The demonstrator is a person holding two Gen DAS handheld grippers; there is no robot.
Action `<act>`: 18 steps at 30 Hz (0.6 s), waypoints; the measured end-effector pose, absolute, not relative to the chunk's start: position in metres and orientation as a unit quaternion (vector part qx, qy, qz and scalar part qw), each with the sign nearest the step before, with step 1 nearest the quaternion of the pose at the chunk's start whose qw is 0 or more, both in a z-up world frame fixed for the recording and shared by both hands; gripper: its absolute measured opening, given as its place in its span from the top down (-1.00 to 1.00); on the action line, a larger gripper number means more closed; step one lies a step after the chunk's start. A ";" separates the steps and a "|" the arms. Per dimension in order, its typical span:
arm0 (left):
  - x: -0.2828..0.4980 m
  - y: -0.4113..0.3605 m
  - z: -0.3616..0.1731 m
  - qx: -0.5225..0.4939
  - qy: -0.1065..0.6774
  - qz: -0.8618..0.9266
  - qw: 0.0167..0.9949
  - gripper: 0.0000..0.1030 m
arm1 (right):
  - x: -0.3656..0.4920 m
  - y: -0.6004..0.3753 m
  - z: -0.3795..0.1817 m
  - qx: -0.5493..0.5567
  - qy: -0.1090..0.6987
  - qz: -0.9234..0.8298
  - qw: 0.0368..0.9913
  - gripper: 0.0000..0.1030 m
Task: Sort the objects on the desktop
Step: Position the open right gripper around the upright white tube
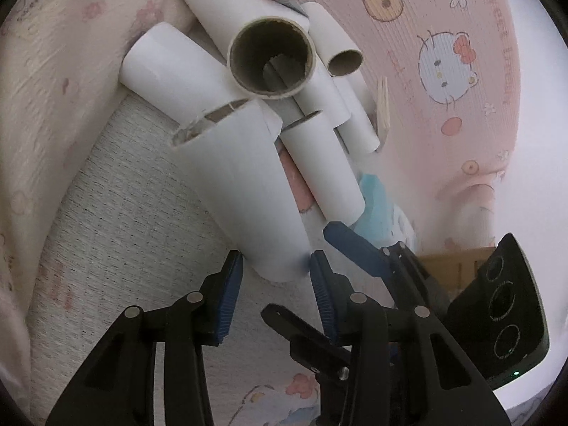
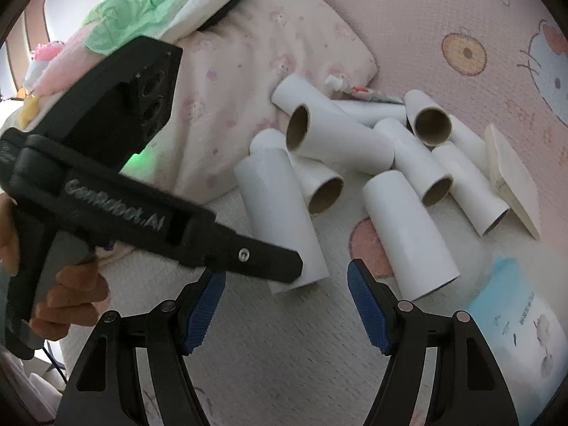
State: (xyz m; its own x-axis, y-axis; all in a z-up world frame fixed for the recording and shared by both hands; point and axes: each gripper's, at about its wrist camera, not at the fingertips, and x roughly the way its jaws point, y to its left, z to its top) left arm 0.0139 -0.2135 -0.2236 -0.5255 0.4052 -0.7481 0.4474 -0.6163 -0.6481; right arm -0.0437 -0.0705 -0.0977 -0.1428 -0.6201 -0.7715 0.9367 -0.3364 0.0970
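Several white cardboard tubes (image 2: 340, 142) lie in a heap on a white textured cloth (image 1: 124, 213). In the left wrist view my left gripper (image 1: 277, 280) has its blue pads on both sides of the near end of the biggest tube (image 1: 248, 184) and is shut on it. The same tube (image 2: 277, 206) shows in the right wrist view, its lower end hidden behind the left gripper's fingers (image 2: 262, 255). My right gripper (image 2: 287, 305) stands open just before the heap, with only cloth between its pads. One of its blue fingers (image 1: 355, 248) reaches beside a second tube (image 1: 319, 170).
A pink flowered pillow (image 2: 266, 53) borders the heap on the left. A pale flat wooden bundle (image 2: 511, 177) and a blue-white tissue pack (image 2: 514, 319) lie on the right. Green and white bags (image 2: 159, 3) sit behind. A hand (image 2: 71, 294) holds the left gripper. All rests on a pink cartoon mat (image 2: 461, 7).
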 end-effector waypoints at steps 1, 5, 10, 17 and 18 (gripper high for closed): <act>0.014 -0.213 -0.222 0.485 0.439 -0.756 0.016 0.16 | -0.045 -0.070 -0.098 0.375 0.210 -0.727 0.535 -0.34; 0.019 -0.220 -0.226 0.473 0.452 -0.755 0.037 -0.05 | -0.051 -0.073 -0.100 0.379 0.196 -0.730 0.534 -0.34; 0.031 -0.241 -0.229 0.444 0.485 -0.751 0.066 -0.16 | -0.051 -0.080 -0.104 0.383 0.207 -0.723 0.537 -0.24; 0.041 -0.262 -0.234 0.414 0.513 -0.744 0.107 -0.22 | -0.054 -0.085 -0.109 0.394 0.201 -0.716 0.541 -0.21; 0.042 -0.265 -0.235 0.406 0.523 -0.742 0.109 -0.23 | -0.055 -0.086 -0.110 0.393 0.203 -0.716 0.540 -0.21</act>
State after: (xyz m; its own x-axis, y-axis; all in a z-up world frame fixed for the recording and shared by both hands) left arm 0.0423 -0.2653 -0.2351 -0.6469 0.2620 -0.7161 0.5865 -0.4293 -0.6868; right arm -0.0549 -0.0864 -0.1099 -0.1086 -0.6132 -0.7824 0.9329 -0.3347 0.1328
